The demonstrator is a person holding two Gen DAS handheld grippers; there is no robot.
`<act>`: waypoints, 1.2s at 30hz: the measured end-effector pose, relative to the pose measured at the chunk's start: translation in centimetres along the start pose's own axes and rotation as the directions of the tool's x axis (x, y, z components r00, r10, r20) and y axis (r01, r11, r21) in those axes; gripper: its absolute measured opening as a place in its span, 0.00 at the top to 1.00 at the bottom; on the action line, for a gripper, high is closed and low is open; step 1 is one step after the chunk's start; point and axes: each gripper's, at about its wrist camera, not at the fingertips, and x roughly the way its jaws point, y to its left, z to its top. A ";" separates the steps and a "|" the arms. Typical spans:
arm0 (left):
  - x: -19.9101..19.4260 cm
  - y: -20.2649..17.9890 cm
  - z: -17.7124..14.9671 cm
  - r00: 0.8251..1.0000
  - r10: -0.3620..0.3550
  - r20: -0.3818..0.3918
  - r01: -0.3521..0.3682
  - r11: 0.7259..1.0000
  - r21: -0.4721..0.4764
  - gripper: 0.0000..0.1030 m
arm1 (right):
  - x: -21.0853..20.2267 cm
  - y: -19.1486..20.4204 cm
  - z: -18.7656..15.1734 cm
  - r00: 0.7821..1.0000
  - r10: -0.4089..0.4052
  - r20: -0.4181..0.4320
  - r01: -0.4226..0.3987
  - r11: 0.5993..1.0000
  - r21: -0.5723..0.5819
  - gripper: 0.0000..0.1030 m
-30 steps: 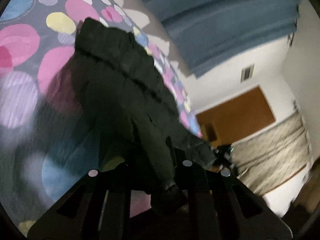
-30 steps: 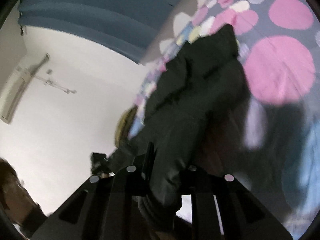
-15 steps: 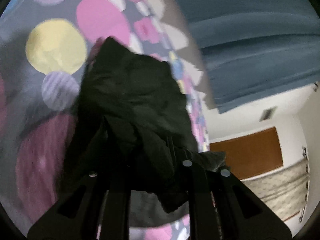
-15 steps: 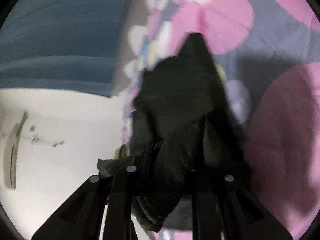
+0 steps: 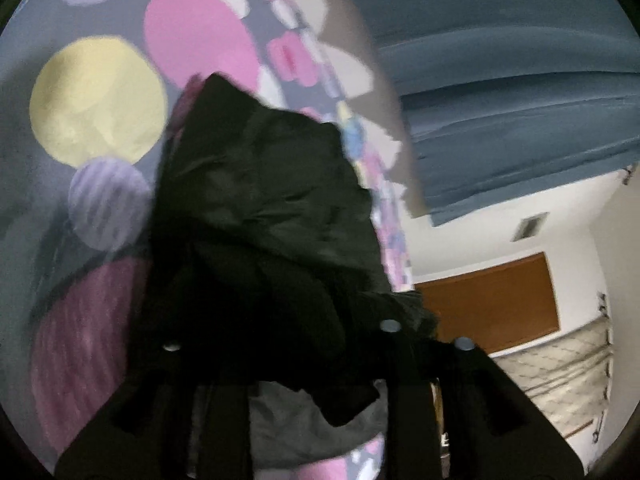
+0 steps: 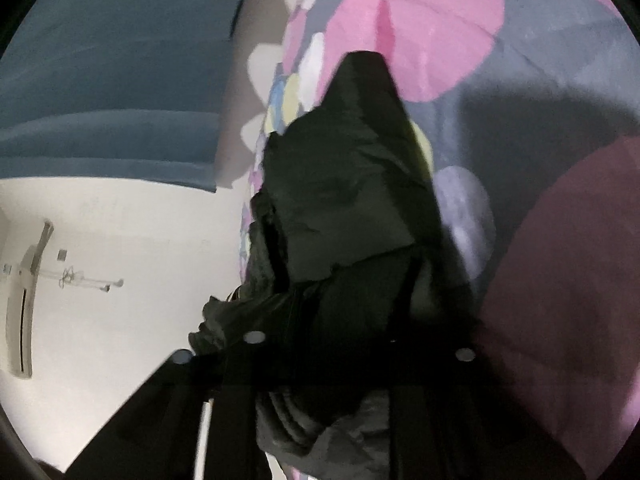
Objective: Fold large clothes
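Observation:
A large black padded garment lies bunched on a bedsheet with pink, yellow and lilac circles. My left gripper is shut on a fold of the garment, and the cloth drapes over and hides its fingertips. The same garment shows in the right wrist view. My right gripper is shut on another fold of it, the fingertips buried in dark cloth. Both grippers hold the garment close over the sheet.
A blue curtain hangs past the bed's far edge, also in the right wrist view. A white wall with a brown door stands to the right. A wall-mounted unit shows on the white wall at left.
Both grippers have carried the garment forward across the bed toward the curtain side. The garment has folded over on itself and now looks shorter and more bunched.

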 end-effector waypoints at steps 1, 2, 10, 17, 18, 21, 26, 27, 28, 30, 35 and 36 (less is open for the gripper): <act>-0.8 -0.7 -0.2 1.000 -0.019 0.004 0.019 1.000 0.009 0.66 | -0.5 0.4 -0.1 1.000 0.017 0.007 -0.017 1.000 -0.013 0.49; -1.6 -1.1 -0.2 0.999 -0.033 0.012 0.033 0.999 0.019 0.58 | -0.9 0.7 -0.3 0.999 0.031 0.014 -0.031 0.999 -0.024 0.42; -8.1 -4.0 0.0 0.981 -0.064 0.185 0.022 0.976 0.218 0.30 | -5.6 4.5 -1.3 0.995 0.005 0.103 0.020 0.970 -0.242 0.25; -5.1 -1.9 0.1 0.994 0.070 0.082 -0.094 0.935 0.341 0.27 | -4.2 7.0 -1.4 0.966 -0.213 0.144 0.257 0.816 -0.517 0.23; -4.7 -1.4 0.4 0.994 0.078 0.075 -0.099 0.934 0.343 0.27 | -3.8 7.1 -1.3 0.962 -0.232 0.145 0.274 0.794 -0.543 0.23; -4.1 -0.6 1.0 0.993 0.084 0.084 -0.109 0.931 0.349 0.27 | -2.9 6.9 -0.6 0.953 -0.270 0.139 0.298 0.738 -0.605 0.23; -3.0 -0.1 2.4 0.994 0.091 0.065 -0.109 0.922 0.372 0.27 | -1.8 6.9 1.0 0.968 -0.229 0.100 0.241 0.745 -0.622 0.23; -2.9 0.1 2.7 0.995 0.080 0.057 -0.095 0.923 0.373 0.27 | -1.7 6.9 1.2 0.972 -0.215 0.093 0.225 0.753 -0.619 0.23; -2.7 0.0 2.8 0.996 0.076 0.052 -0.090 0.923 0.375 0.27 | -1.5 7.0 1.3 0.976 -0.203 0.084 0.211 0.757 -0.618 0.23; -2.4 0.1 3.1 0.995 0.086 0.048 -0.098 0.919 0.382 0.27 | -1.3 7.0 1.4 0.979 -0.190 0.069 0.191 0.761 -0.620 0.23; -0.9 0.1 3.7 0.986 0.164 0.038 -0.164 0.891 0.424 0.27 | 0.2 7.0 1.5 0.968 -0.244 0.055 0.224 0.748 -0.625 0.23; -0.5 0.1 3.8 0.984 0.174 0.032 -0.171 0.885 0.433 0.27 | 0.4 7.0 1.4 0.966 -0.251 0.059 0.231 0.743 -0.628 0.23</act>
